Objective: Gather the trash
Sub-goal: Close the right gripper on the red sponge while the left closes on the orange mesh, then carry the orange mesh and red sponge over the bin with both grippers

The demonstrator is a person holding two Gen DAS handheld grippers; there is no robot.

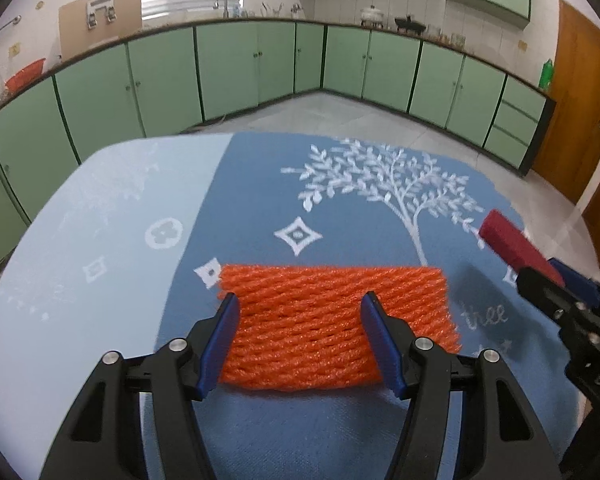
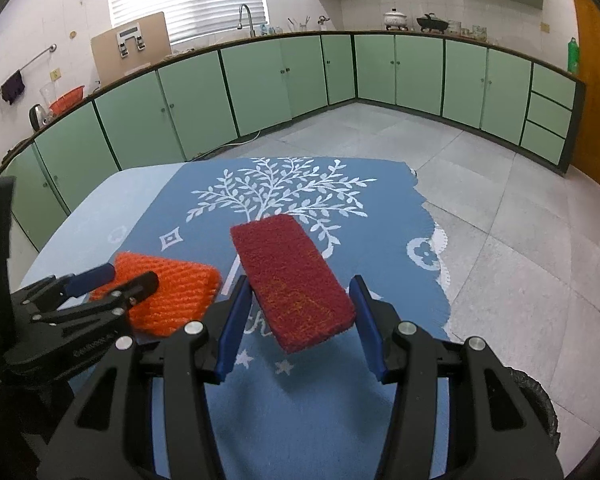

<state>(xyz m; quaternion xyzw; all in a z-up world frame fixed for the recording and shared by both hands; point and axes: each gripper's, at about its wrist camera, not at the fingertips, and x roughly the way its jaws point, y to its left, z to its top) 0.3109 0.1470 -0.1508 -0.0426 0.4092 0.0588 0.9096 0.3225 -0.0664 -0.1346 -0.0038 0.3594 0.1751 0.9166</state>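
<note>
An orange foam net sleeve (image 1: 324, 320) lies between the fingers of my left gripper (image 1: 300, 316), whose blue pads press both its sides; it also shows in the right wrist view (image 2: 172, 296). My right gripper (image 2: 300, 300) holds a dark red scouring pad (image 2: 292, 276) tilted above the blue tree-print cloth (image 2: 284, 412); the pad shows in the left wrist view (image 1: 516, 244) too. Both items are over the table.
The cloth covers a light blue table (image 1: 80, 240). Green kitchen cabinets (image 2: 260, 80) line the walls behind. A tiled floor (image 2: 520, 220) lies to the right. A dark round rim (image 2: 540, 404) shows at the lower right, below the table edge.
</note>
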